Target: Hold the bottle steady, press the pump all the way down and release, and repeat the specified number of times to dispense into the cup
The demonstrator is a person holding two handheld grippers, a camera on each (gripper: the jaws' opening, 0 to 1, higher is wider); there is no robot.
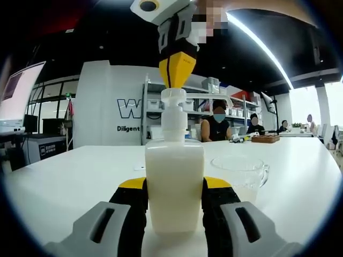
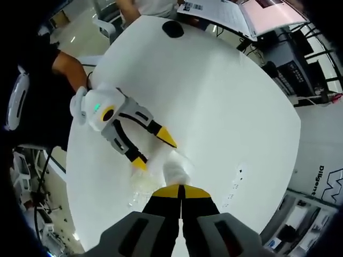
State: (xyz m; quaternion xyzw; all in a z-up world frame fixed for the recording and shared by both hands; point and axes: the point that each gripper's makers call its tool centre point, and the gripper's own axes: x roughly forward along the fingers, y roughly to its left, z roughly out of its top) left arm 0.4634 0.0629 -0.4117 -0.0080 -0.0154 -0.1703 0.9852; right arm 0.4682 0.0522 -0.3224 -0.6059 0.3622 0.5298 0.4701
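Two grippers (image 1: 174,201) (image 2: 181,191) on one bottle (image 1: 174,187), cup (image 1: 241,172) beside

In the left gripper view, the bottom of the bottle (image 1: 174,187) is hidden between the 2 jaws of the left tool (image 1: 174,206), and the picture's edge cuts those jaws off. The right tool (image 1: 175,69) covers the top of the pump (image 1: 174,97), and its upper part runs out of the picture. The bottle hides part of the cup (image 1: 241,174). In the right gripper view, the right tool (image 2: 181,193) hides most of the bottle (image 2: 176,170), and the cup (image 2: 140,184) is a faint blur, hard to make out
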